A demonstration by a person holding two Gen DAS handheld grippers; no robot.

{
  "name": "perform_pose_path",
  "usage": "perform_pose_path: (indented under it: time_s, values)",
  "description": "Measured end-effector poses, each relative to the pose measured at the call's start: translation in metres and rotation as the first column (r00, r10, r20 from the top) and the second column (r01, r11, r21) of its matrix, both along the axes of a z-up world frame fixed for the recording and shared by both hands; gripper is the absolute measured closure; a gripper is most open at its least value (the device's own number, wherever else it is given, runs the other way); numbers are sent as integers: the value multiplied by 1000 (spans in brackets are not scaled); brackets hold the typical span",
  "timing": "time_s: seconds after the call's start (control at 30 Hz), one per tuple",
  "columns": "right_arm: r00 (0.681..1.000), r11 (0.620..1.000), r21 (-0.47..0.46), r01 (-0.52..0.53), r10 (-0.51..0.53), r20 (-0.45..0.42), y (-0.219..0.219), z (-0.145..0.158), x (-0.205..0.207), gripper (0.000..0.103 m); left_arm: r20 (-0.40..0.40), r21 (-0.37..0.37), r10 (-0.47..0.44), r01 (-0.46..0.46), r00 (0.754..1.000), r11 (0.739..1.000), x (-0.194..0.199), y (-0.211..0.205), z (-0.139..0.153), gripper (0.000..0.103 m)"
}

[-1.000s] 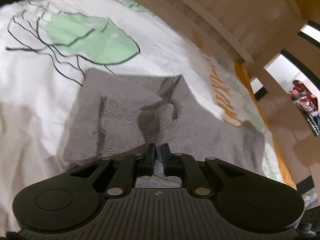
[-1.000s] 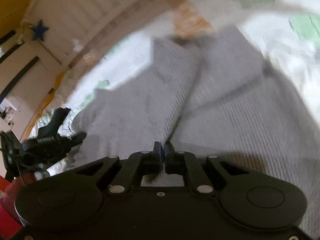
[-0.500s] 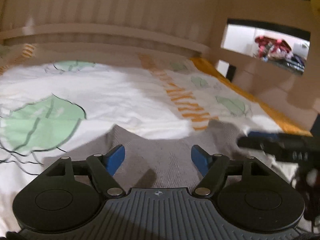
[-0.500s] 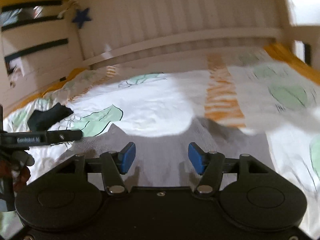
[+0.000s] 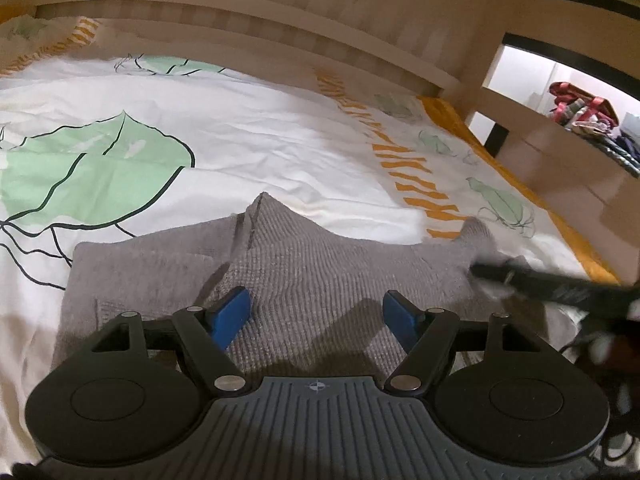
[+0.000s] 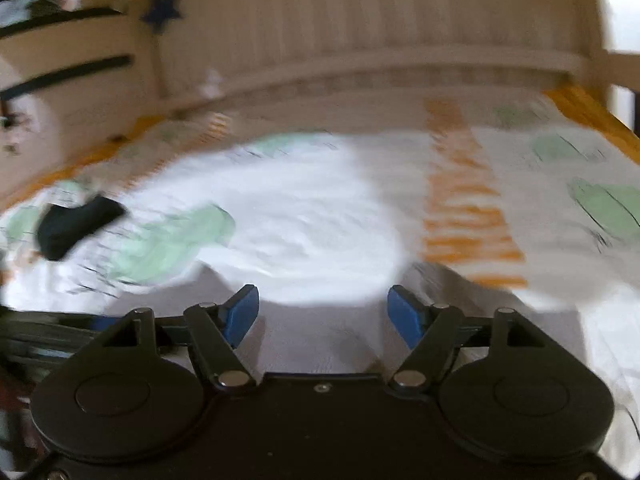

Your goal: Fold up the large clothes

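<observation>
A grey knitted garment (image 5: 320,276) lies folded on the bed sheet, its far edge rising to a point in the middle. My left gripper (image 5: 318,312) hovers just over its near part, open, blue pads wide apart with only cloth below them. In the left wrist view the right gripper (image 5: 560,288) shows as a blurred black finger at the garment's right corner. In the blurred right wrist view my right gripper (image 6: 323,314) is over the garment (image 6: 328,344), its jaws opening with nothing between them.
The white sheet (image 5: 280,132) carries green leaf prints and orange stripes. A wooden slatted bed rail (image 5: 240,12) runs along the far side. A dark cloth (image 6: 76,224) lies on the sheet to the left. A shelf with clothes (image 5: 584,112) stands at the right.
Both grippers were shut on the grey garment a second ago; both have opened and let it go. Both views have rolled level and drawn back from the cloth.
</observation>
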State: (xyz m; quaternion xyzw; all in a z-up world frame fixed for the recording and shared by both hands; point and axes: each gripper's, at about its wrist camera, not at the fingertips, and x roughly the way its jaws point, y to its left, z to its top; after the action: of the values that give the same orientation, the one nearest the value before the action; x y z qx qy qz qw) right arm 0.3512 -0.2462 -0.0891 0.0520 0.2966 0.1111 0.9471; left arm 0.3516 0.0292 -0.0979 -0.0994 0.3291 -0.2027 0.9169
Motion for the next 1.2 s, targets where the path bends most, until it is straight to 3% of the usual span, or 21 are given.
perform_pose_path:
  time_s: [0.07, 0.1, 0.3, 0.43, 0.6, 0.77, 0.83, 1.0, 1.2]
  values:
    - [996, 998, 8, 63, -62, -69, -15, -24, 1, 32, 13, 18, -9, 8, 1000, 1000, -2, -2, -2, 31]
    - [998, 998, 29, 59, -58, -31, -21, -29, -5, 33, 18, 33, -12, 12, 1000, 999, -2, -4, -2, 31]
    - [998, 998, -29, 50, -51, -32, -13, -22, -8, 32, 7, 145, -23, 22, 1000, 989, -2, -21, 8, 28]
    - [999, 999, -32, 36, -36, -8, -9, -6, -29, 28, -7, 242, -14, 16, 1000, 970, -28, -32, 23, 23]
    - [998, 995, -80, -60, 61, 9, 11, 9, -74, 22, -26, 265, -18, 25, 999, 964, -75, -36, 26, 22]
    - [988, 977, -162, -139, 125, -96, 33, -11, -101, 22, -95, 325, -43, 72, 995, 943, -100, -40, 3, 20]
    - [985, 968, -206, -144, 120, -128, 38, -23, -107, 20, -81, 329, -42, 67, 996, 942, -103, -39, -8, 15]
    - [989, 973, -199, -114, 92, -118, 37, -27, -104, 14, -86, 351, -26, 54, 996, 935, -99, -46, -8, 7]
    - [993, 989, -127, -82, 69, -100, 26, -20, -118, 7, -108, 370, 26, 16, 994, 929, -108, -50, -3, 6]
